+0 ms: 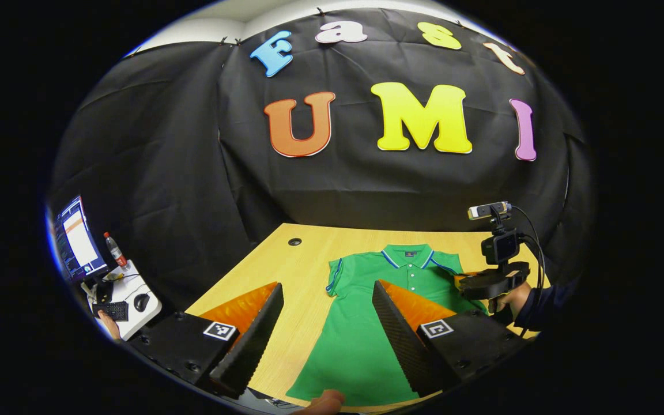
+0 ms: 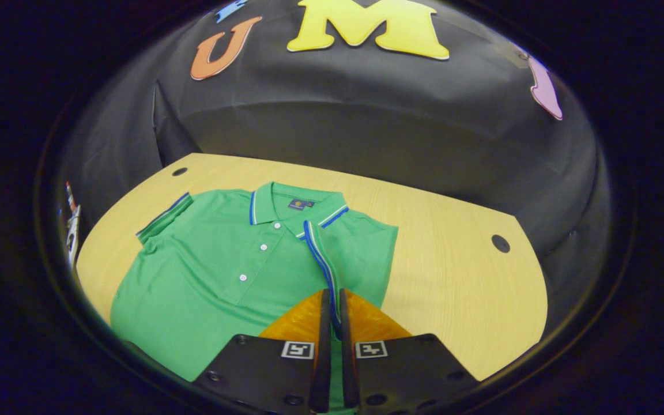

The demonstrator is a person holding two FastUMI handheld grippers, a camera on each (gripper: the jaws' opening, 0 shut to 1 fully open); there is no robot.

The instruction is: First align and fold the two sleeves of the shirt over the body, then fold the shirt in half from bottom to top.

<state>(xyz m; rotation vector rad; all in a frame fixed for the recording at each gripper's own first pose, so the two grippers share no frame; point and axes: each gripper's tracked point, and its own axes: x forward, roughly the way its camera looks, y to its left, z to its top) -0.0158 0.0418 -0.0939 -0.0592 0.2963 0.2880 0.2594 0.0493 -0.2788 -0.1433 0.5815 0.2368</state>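
Polo shirt: the green polo shirt (image 2: 217,271) lies flat on the wooden table (image 2: 453,276), front side up, with its collar (image 2: 286,204) toward the black cloth wall and its hem toward me.
Right sleeve: the sleeve with the blue stripe edge (image 2: 323,259) is pulled over the body of the polo shirt, and its edge runs from the collar down into my right gripper.
My right gripper: my right gripper (image 2: 332,311) is nearly closed, and both fingers press on the edge of this sleeve, just above the body of the polo shirt.
Left sleeve: the other sleeve (image 1: 335,276) lies spread out flat beside the polo shirt body, not yet folded.
My left gripper: my left gripper (image 1: 326,323) is wide open and holds nothing; it hangs above the lower half of the polo shirt.
My right hand: in the left gripper view, my hand (image 1: 510,300) holds the right gripper beside the polo shirt's shoulder.
Side desk: a small white desk (image 1: 130,300) with a monitor (image 1: 75,239), a bottle (image 1: 116,251), a keyboard (image 1: 112,311) and a mouse (image 1: 142,301) stands well apart from the polo shirt.
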